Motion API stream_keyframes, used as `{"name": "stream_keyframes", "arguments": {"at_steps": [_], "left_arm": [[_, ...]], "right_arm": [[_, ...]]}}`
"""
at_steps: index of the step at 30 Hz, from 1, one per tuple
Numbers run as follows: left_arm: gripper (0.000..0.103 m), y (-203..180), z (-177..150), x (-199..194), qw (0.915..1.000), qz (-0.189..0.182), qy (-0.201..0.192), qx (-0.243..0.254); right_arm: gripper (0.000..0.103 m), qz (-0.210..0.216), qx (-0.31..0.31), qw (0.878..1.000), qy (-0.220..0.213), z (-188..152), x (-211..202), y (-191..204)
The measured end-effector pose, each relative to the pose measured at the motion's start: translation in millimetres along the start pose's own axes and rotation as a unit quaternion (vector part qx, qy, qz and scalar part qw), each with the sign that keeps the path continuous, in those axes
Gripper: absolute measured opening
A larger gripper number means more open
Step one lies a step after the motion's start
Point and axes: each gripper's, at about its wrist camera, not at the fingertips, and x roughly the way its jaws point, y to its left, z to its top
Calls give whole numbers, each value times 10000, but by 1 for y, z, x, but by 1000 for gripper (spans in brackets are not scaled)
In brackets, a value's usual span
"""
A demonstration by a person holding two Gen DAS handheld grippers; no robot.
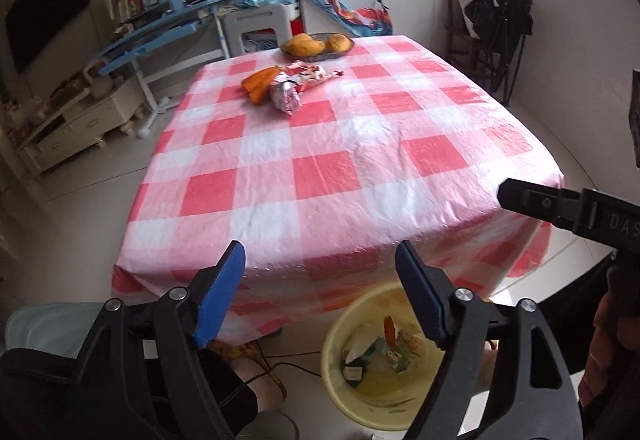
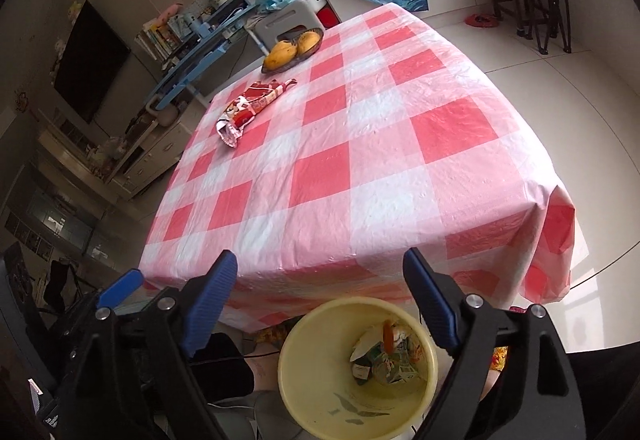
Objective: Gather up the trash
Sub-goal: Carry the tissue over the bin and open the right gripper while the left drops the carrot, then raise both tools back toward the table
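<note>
Two views look along two pairs of tongs toward a table (image 1: pixel 340 144) under a pink and white checked cloth; the left tongs (image 1: pixel 320 296), low in the left wrist view, stand spread wide with nothing between the blue pads; the right tongs (image 2: pixel 320 300), low in the right wrist view, are likewise spread and empty, touching nothing. Below both, at the bottom centre of each frame, one pale yellow bin (image 2: pixel 320 392) stands on the floor just beside the table's near edge; inside lie several crumpled wrappers (image 2: pixel 384 360), too jumbled to count. On the table's far left side rest one red and silver snack wrapper (image 1: pixel 292 88) and one orange wrapper (image 1: pixel 260 82); the orange one is hidden in the right wrist view. Behind them sits one dish of yellow fruit (image 1: pixel 318 44), seemingly three pieces.
</note>
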Motion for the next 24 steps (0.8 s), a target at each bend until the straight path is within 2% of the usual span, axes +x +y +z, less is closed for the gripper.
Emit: {"name": "stream_keyframes", "arguments": {"at_steps": [4,9,17,24], "left_arm": [[79,14,2,9,9990,296,-7,-321],[84,25,5,8,9965,497,-202,-635],[86,29,4,10,9951,518,-237,-806],[87,28,4,8,9950,493,-301,-818]], "right_arm": [[84,-141,-39,9999,-78,-1,4,0],[87,-300,-297,9990,-160,-4,6,8],[89,-452,-835,9952,-224,-8,10,26],[90,-495,-1020,9932,-272,-9,13,34]]}}
